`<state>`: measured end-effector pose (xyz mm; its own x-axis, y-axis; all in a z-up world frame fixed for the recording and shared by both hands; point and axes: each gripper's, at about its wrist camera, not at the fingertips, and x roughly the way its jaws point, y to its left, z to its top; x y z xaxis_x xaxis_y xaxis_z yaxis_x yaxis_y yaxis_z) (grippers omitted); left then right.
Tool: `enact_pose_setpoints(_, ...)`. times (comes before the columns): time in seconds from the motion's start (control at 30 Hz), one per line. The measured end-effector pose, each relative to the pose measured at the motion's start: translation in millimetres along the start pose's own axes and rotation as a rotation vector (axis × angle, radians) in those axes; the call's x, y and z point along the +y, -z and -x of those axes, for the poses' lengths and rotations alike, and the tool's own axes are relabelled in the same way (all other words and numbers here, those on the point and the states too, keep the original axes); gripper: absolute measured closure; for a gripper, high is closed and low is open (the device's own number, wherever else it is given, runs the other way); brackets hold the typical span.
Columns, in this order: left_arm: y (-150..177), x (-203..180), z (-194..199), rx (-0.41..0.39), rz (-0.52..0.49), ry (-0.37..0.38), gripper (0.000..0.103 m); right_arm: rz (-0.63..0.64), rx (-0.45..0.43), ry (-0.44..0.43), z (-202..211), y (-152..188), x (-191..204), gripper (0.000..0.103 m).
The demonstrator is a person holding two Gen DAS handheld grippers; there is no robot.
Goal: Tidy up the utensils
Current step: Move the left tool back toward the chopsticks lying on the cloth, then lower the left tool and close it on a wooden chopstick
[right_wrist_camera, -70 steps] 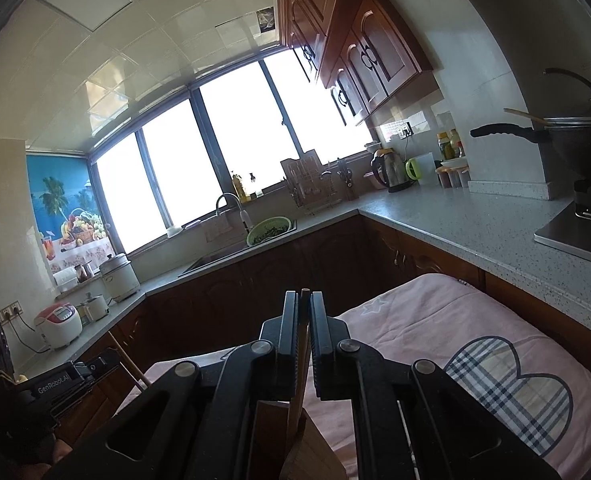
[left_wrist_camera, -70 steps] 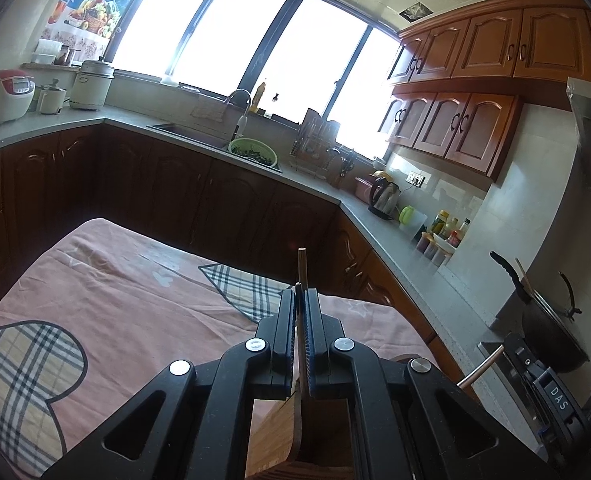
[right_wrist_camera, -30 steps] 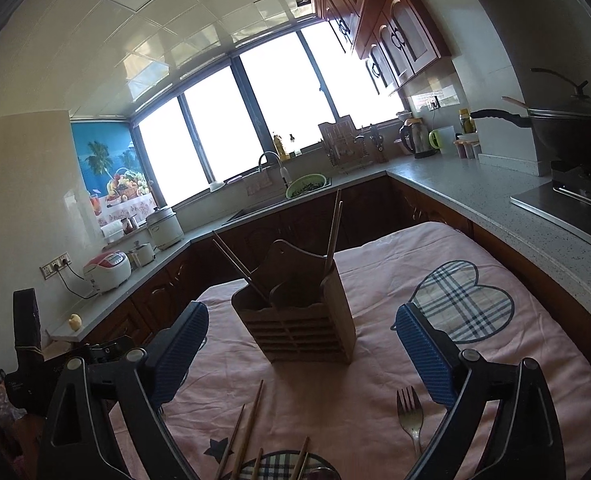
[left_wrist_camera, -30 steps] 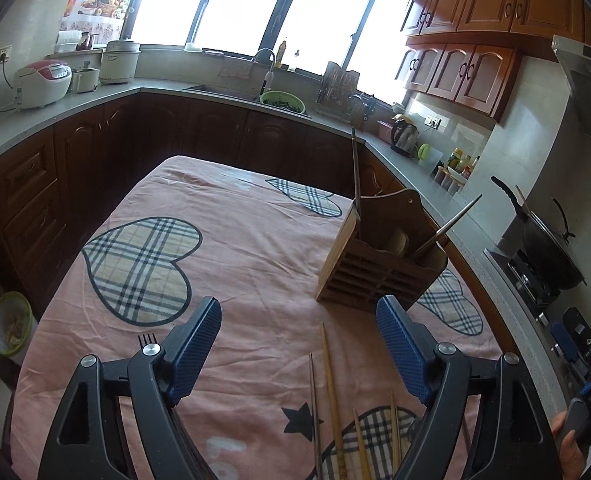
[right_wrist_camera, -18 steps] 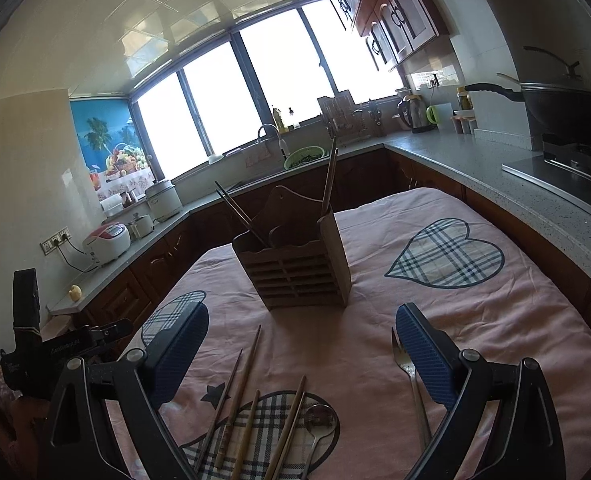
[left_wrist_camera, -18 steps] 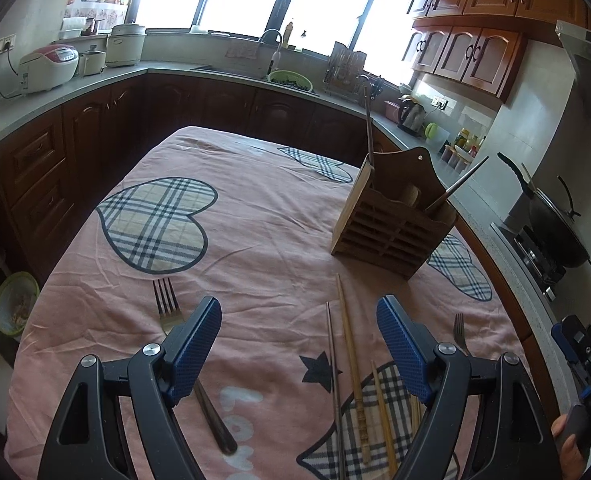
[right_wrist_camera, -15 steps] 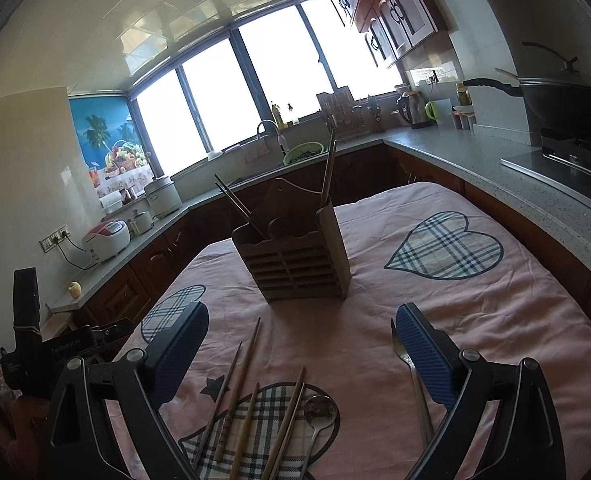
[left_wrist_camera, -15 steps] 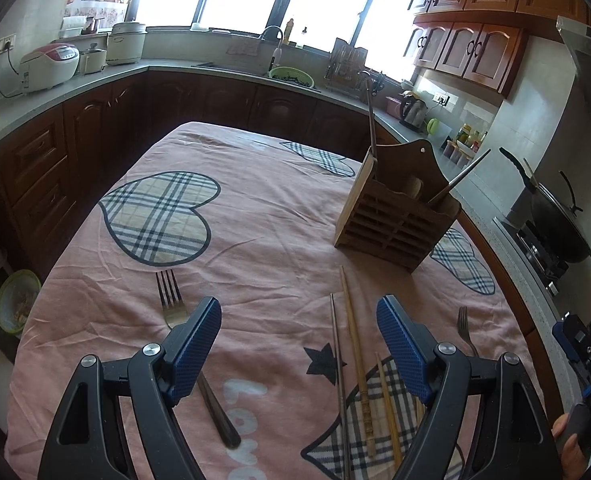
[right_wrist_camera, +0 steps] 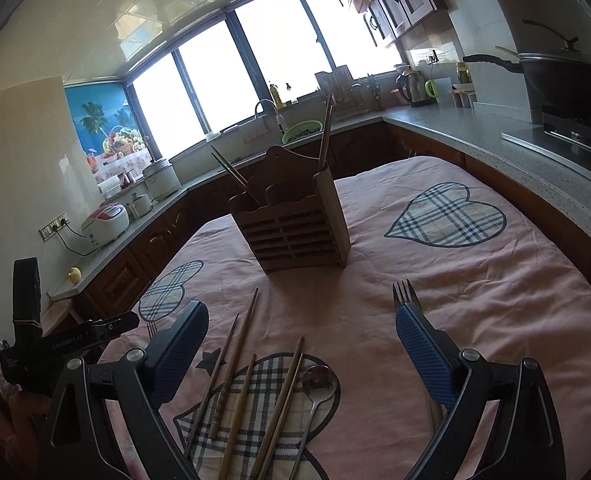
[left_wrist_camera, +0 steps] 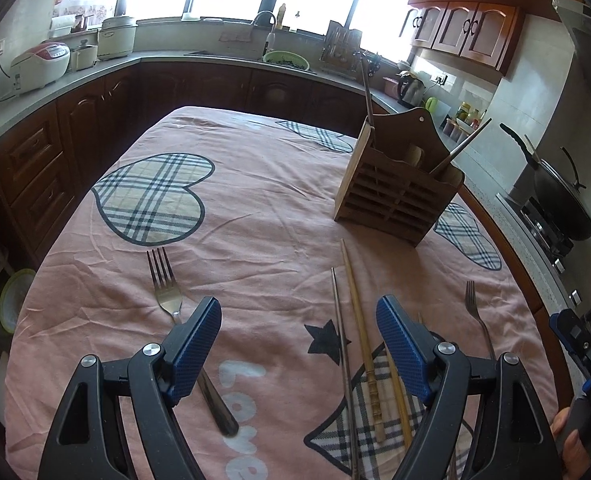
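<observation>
On the pink tablecloth (left_wrist_camera: pixel 255 216) stands the wooden holder (left_wrist_camera: pixel 395 204), a box with slots, near the far side of the table. It has a few sticks in it already: one chopstick stands tall at its left corner and some lean out at the other end. Nearer to the person lie the loose things that need a home. Some chopsticks (right_wrist_camera: pixel 239 360) lie side by side on the checked heart, and a spoon (right_wrist_camera: pixel 315 384) lies just beside them. One fork (left_wrist_camera: pixel 167 284) lies out to the left, and another fork (right_wrist_camera: pixel 405 300) lies to the right. The left gripper (left_wrist_camera: pixel 297 344) is wide open with nothing in it, and it hangs over the cloth between the left fork and the chopsticks. The right gripper (right_wrist_camera: pixel 301 350) is wide open and empty too, above the chopsticks and spoon. To do this step well, I think each gripper should pick just one thing, come down slowly over its middle, and squeeze it across the thin side. The chopsticks lie very close together, so it would be easy to pinch two or push them away. Then lift the piece up straight and drop it into a slot, end first.
</observation>
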<state>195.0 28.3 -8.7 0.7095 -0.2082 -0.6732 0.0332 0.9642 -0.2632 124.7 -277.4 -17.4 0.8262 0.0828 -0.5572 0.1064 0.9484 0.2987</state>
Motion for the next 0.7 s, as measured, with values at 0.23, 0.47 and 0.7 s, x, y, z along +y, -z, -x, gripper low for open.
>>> enact_pose_setpoints(0.23,-6,-9,-24,0.043,-0.027,-0.014,0.025,0.02,0.024,0.03,-12,3,1,0.007)
enact_pose_setpoints(0.47,-12,-22,-55,0.099,-0.092,-0.034,0.029,0.012,0.067,0.026,-32,5,-2,0.009)
enact_pose_setpoints(0.7,-22,-23,-82,0.14,-0.092,-0.042,0.039,0.014,0.149,0.028,-61,3,1,0.032)
